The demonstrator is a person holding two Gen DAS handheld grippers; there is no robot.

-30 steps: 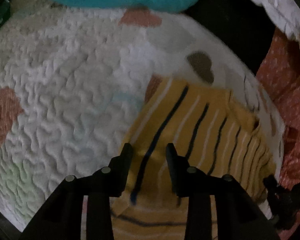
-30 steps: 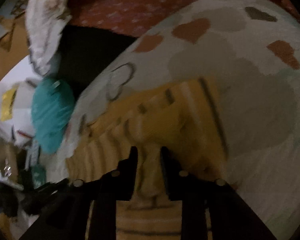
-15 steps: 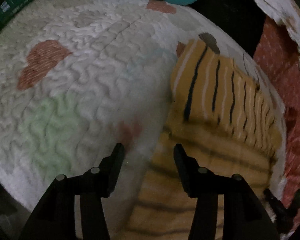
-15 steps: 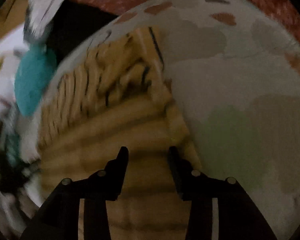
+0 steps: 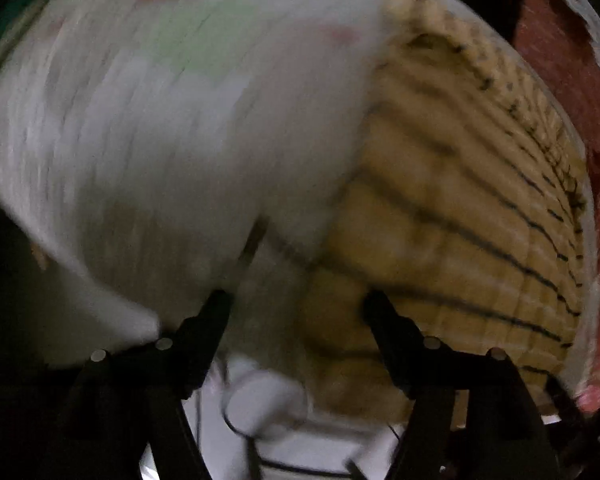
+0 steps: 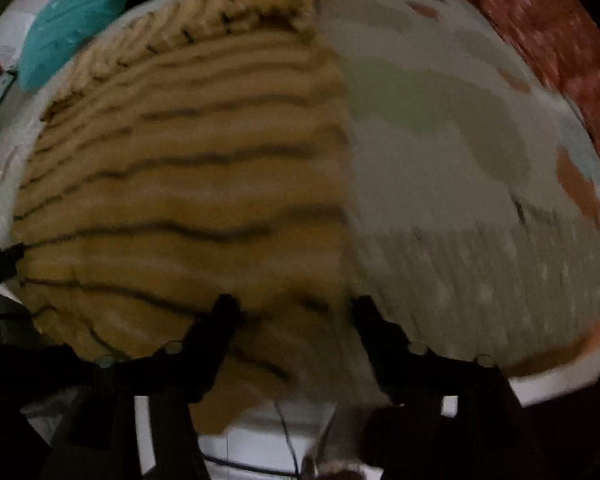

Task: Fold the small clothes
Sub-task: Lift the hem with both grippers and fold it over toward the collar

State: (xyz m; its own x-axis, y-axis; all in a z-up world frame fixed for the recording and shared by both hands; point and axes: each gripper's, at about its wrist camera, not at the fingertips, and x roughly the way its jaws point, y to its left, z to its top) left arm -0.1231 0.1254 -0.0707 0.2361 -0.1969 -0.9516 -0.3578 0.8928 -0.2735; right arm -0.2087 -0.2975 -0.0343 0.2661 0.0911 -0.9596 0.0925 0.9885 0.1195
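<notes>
Left wrist view: the left gripper [image 5: 296,300] has pulled back and now hangs off the near edge of the white quilted bedspread with coloured patches [image 5: 160,120]. Its jaws are spread wide and empty, where a second ago they pinched the mustard-yellow knit garment with dark stripes [image 5: 460,200].

Right wrist view: same story. The right gripper [image 6: 292,306] has let go, jaws wide apart with nothing between them. The garment lies flat along the bedspread's near-left side, released, so that fold looks laid down.
</notes>
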